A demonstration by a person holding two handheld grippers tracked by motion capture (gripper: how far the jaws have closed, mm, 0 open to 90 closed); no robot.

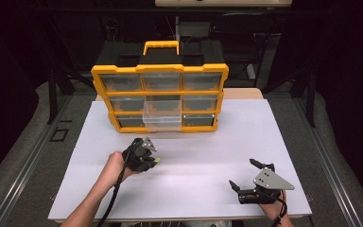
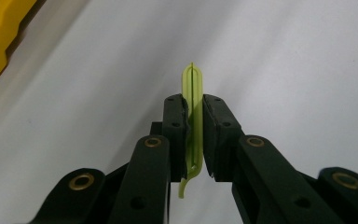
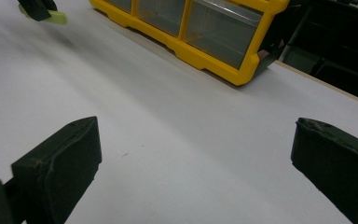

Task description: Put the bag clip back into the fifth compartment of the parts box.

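- Your left gripper (image 1: pixel 152 160) sits at about 8 o'clock on the white table (image 1: pixel 208 189), jaws pinched tight on a thin yellow-green plastic piece (image 2: pixel 193 116).
- In the left gripper view the piece stands on edge between the two pads, its rounded tip poking out past them at 12 o'clock and a thin tail curling out below at 6 o'clock.
- From the high view only a small yellow-green tip shows at the gripper's 3 o'clock side, clear of the table surface as far as you can tell.
- Your right gripper (image 1: pixel 244 175) rests at about 5 o'clock on the table, jaws spread wide, nothing between them.
- The yellow organizer box (image 1: pixel 160 97) stands upright at 12 o'clock, well apart from both grippers.
- One clear drawer (image 1: pixel 162 115) in its middle column is pulled out toward you, at the box's 6 o'clock.
- In the right gripper view the held piece shows far off at 11 o'clock, the organizer at 12 to 1 o'clock.
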